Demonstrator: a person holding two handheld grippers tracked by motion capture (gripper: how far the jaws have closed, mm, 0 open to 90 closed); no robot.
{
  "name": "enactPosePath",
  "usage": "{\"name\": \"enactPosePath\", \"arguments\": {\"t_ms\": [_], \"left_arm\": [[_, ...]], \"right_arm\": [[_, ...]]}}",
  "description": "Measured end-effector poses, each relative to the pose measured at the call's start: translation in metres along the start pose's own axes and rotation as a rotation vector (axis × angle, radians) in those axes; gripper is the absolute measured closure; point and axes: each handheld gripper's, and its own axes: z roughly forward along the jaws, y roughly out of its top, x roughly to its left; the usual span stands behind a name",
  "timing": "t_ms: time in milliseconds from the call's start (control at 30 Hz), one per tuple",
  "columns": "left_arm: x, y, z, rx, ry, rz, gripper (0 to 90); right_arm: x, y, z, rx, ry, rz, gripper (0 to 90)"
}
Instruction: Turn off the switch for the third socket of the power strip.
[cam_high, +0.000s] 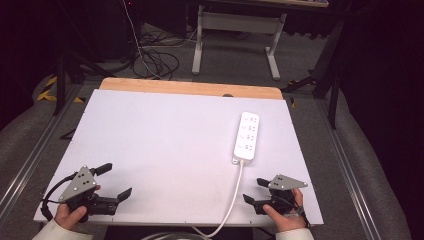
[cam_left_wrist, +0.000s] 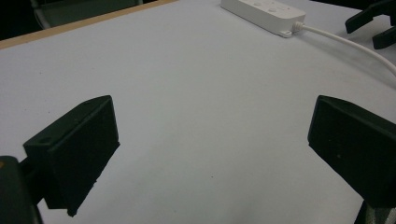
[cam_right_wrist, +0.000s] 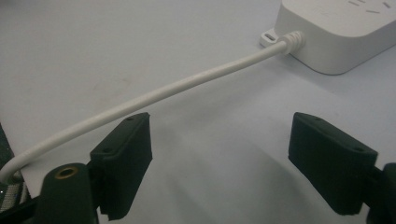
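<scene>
A white power strip (cam_high: 246, 136) lies on the white table (cam_high: 165, 145), right of centre, and its white cable (cam_high: 234, 197) runs back over the near edge. My left gripper (cam_high: 114, 181) rests at the table's near left corner, open, nothing between its jaws. My right gripper (cam_high: 255, 190) sits at the near right, open, just right of the cable. In the right gripper view the cable (cam_right_wrist: 154, 95) passes just beyond the left jaw toward the power strip (cam_right_wrist: 341, 28). The left gripper view shows the power strip (cam_left_wrist: 264, 14) far off and the right gripper (cam_left_wrist: 373, 28).
A wooden strip (cam_high: 190, 88) edges the table's far side. Beyond it on the floor are a white desk frame (cam_high: 235, 37) and loose cables (cam_high: 155, 60). Metal rails (cam_high: 345, 165) run along both sides of the table.
</scene>
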Motion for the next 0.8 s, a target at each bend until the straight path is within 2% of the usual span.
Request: {"name": "enactPosePath", "arguments": {"t_ms": [100,200,400,800], "left_arm": [[0.0007,-0.0010,0.0019,-0.012,0.004,-0.006,2.4],[0.0010,-0.0015,0.0051,-0.021,0.001,-0.012,2.4],[-0.0039,-0.0001,0.0090,-0.008,0.027,0.027,2.4],[-0.0045,0.0029,0.0065,0.004,0.030,0.016,2.3]], "right_arm": [[-0.0013,0.0024,0.0010,-0.005,-0.018,-0.002,25.3],[-0.0027,0.0048,-0.0015,-0.035,-0.035,-0.012,25.3],[-0.0019,0.0055,-0.0056,-0.076,-0.037,-0.030,25.2],[-0.0018,0.0057,-0.0059,-0.082,-0.037,-0.037,24.8]]}}
